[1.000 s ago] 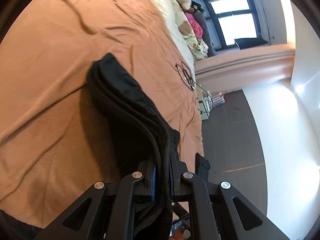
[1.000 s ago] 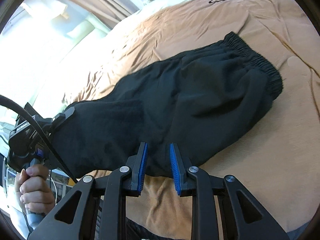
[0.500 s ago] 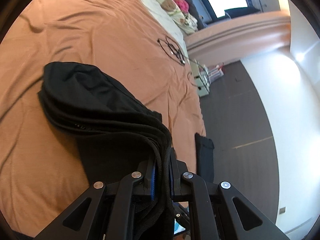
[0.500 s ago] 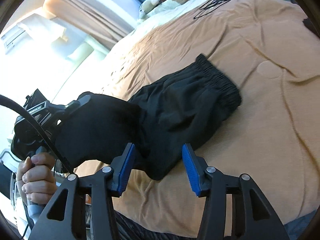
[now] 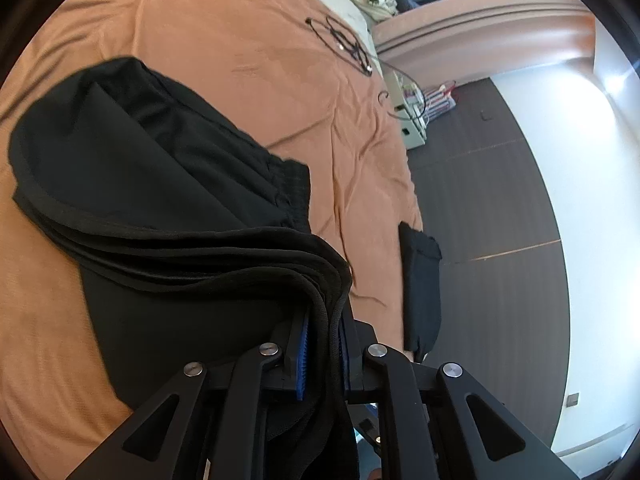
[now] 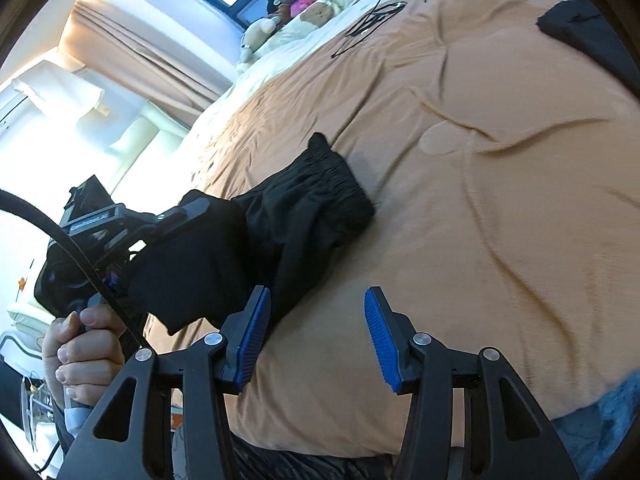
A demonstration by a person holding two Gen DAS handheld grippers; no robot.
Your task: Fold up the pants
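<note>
One bed (image 5: 208, 40), covered edge to edge in an orange-brown sheet (image 6: 480, 208), takes up most of the room. On it lies one pair of black pants (image 5: 152, 184), doubled over itself toward the near side of the mattress, the gathered waistband (image 6: 332, 168) resting on the sheet and the other end lifted off it. A second, smaller black garment (image 5: 420, 292) hangs at the bed's edge, well apart from the pants. One tangle of thin black cable (image 5: 348, 44) lies farther up the sheet, near the pillows (image 6: 320, 8) and soft toys by the window.

There are two claws. The left claw (image 5: 322, 356) points slightly downward over the bed and is clamped on a stacked bundle of pant hems, the fabric pinched between its blue pads (image 5: 302, 356) and draping over the top of the frame. From the other side, a bare hand (image 6: 84, 352) grips its handle, a black cord running past the knuckles. The right claw (image 6: 316, 332) hovers just beside the hanging fold, its jaws standing apart after widening just now, nothing between them; the left pad (image 6: 254, 332) is close to the cloth, and I cannot tell whether it touches.

The sheet right of the pants is wrinkled but open. Beyond the bed's edge runs dark flooring (image 5: 488, 208) up to a white wall.
</note>
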